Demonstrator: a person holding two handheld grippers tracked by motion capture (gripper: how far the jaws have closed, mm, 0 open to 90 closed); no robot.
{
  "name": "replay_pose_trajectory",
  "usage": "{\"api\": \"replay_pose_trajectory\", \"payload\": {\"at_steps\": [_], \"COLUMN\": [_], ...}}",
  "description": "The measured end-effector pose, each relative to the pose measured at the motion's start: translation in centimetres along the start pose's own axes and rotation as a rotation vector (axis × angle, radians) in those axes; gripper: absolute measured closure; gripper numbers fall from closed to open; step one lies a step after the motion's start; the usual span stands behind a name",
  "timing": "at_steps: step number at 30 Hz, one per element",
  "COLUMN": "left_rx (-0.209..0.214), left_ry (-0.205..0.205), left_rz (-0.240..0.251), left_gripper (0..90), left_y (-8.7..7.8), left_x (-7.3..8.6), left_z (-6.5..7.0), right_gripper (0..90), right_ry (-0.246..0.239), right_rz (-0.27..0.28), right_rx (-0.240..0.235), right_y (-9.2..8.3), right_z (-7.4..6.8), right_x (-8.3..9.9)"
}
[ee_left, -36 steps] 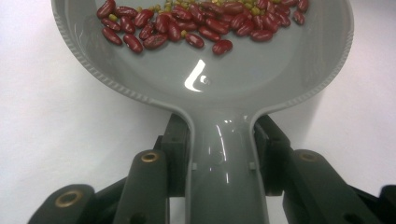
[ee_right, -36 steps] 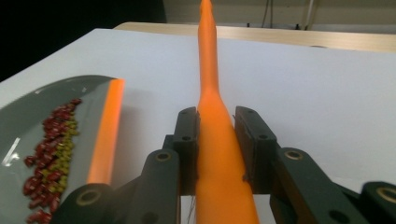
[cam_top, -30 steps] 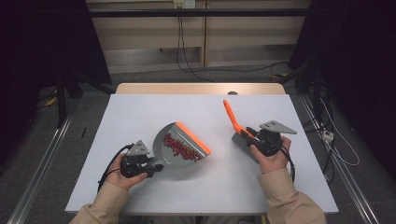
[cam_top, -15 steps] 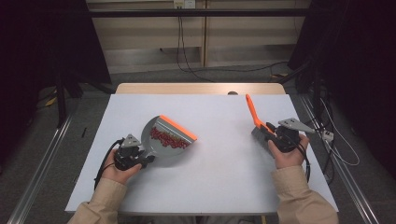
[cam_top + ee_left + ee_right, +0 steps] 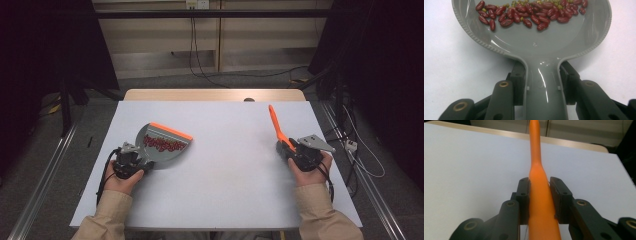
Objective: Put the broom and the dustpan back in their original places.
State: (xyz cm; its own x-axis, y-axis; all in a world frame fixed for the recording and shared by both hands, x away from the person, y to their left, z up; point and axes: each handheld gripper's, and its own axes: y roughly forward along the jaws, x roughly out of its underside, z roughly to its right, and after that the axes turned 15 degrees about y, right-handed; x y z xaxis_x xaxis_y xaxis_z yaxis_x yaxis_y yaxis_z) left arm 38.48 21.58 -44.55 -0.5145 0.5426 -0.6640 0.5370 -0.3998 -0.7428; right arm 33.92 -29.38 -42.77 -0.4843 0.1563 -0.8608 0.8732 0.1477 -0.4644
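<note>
Both hands have drawn apart toward the table [image 5: 220, 200] side edges: left claw [image 5: 131, 161] grasps the bean-loaded dustpan [image 5: 162, 145], right claw [image 5: 295, 150] grasps the orange brush [image 5: 276, 126]; sweeping appears complete.

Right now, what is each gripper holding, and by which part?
The left gripper clamps the grey dustpan, loaded with beans, by its handle neck. The right gripper grips the orange brush by its handle.
</note>
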Motion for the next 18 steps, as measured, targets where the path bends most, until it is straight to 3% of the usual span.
{"api": "replay_pose_trajectory", "payload": {"at_steps": [4, 9, 11, 12, 14, 18], "left_rx": [0.028, 0.08, 0.109, 0.12, 0.128, 0.134], "left_ry": [-0.016, -0.044, -0.03, -0.054, -0.051, -0.037], "left_rz": [0.03, 0.051, 0.049, 0.068, 0.068, 0.133], "left_gripper": [55.1, 39.5, 35.5, 33.4, 27.8, 18.0], "left_y": [-0.2, -0.2, -0.2, -0.1, -0.2, -1.0], "left_x": [-0.2, -0.3, -0.4, -0.4, -0.4, -0.2], "left_z": [0.7, 1.8, 2.3, 2.6, 2.8, 2.5], "right_gripper": [67.9, 63.1, 58.7, 58.7, 54.8, 42.3], "right_ry": [0.08, 0.101, 0.127, 0.143, 0.163, 0.143], "right_rz": [-0.028, -0.068, -0.094, -0.099, -0.088, -0.074], "right_rx": [-0.056, -0.116, -0.162, -0.187, -0.233, -0.297], "right_y": [0.1, 0.7, 0.9, 0.9, 0.8, 0.4], "right_z": [-0.6, -1.5, -1.8, -1.9, -2.3, -2.7], "right_x": [0.5, 1.1, 1.4, 1.5, 1.6, 1.7]}}
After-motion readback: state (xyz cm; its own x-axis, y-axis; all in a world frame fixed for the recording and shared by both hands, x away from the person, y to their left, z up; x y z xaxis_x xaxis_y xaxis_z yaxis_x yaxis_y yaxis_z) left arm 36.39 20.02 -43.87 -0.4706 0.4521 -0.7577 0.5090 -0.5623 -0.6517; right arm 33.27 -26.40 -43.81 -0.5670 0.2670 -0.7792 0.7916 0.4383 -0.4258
